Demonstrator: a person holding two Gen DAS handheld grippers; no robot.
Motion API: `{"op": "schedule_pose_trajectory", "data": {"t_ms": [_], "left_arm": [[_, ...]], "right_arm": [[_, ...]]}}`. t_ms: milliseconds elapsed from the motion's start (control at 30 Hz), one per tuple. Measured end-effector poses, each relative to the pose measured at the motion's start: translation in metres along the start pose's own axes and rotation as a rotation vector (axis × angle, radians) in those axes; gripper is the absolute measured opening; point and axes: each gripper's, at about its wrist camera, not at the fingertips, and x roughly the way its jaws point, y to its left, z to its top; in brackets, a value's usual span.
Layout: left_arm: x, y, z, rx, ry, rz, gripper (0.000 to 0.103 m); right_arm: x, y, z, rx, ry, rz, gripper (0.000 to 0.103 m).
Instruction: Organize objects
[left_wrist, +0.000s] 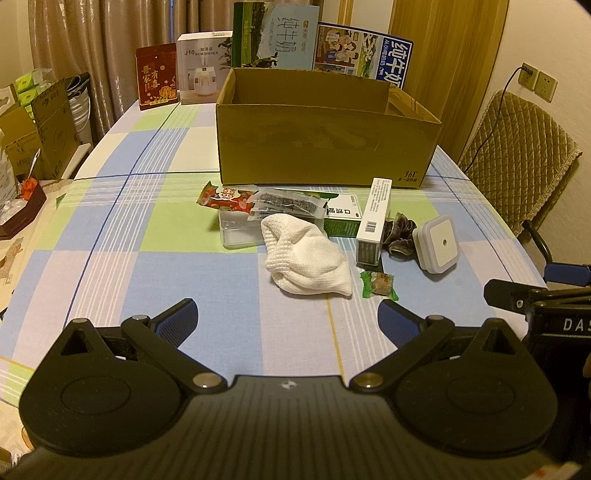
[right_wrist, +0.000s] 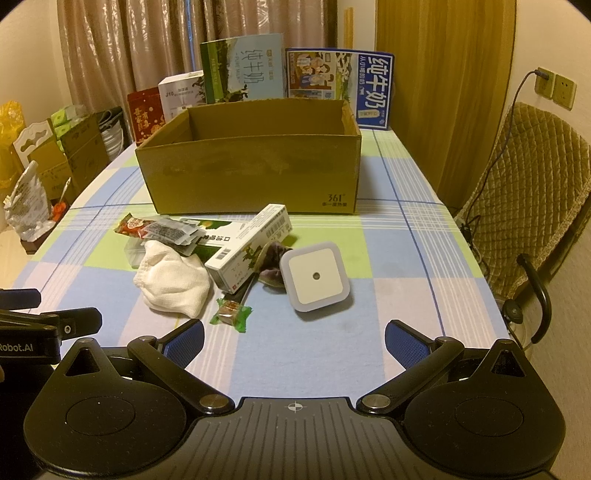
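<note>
Both the left gripper and the right gripper are held low over the near edge of the counter, jaws released and spread wide, nothing grasped. Just ahead lies the clutter to be organized: a small green-wrapped candy, a crumpled white knitted cloth, a square white plug-in night light and a long white carton with a barcode, the carton touching the cloth. The step in hand is judged to be a first pick; the night light is best approached squarely across its flat sides by the right gripper. Beyond stands the open brown cardboard box, apparently empty. The counter is covered by a blue, green and white checked cloth; printed milk cartons, curtains and a quilted chair are seen behind.
</note>
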Motion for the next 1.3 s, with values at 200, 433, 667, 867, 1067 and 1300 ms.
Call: {"op": "schedule_pose_trajectory", "data": {"t_ms": [200, 433, 667, 867, 1067, 1300], "left_arm": [[-0.001, -0.001, 0.002, -0.006, 0.023, -0.009, 0.102], [-0.003, 0.001, 0.009, -0.025, 0.011, -0.058, 0.102], [0.012, -0.003, 0.025, 0.030, -0.023, -0.082, 0.102], [0.056, -0.005, 0.031, 0.081, 0.033, -0.073, 0.102], [0.095, -0.005, 0.028, 0.081, 0.068, -0.101, 0.101], [0.121, -0.002, 0.026, 0.067, 0.075, -0.144, 0.090]], "right_arm": [[-0.001, -0.006, 0.004, 0.015, 0.001, 0.009, 0.101], [-0.001, -0.016, 0.010, -0.007, -0.029, 0.064, 0.101], [0.019, -0.024, 0.013, -0.047, -0.037, 0.090, 0.101], [0.048, -0.039, 0.017, -0.030, -0.016, 0.078, 0.101], [0.081, -0.042, 0.021, -0.070, 0.011, 0.076, 0.101], [0.113, -0.043, 0.021, -0.103, 0.067, 0.066, 0.101]]}}
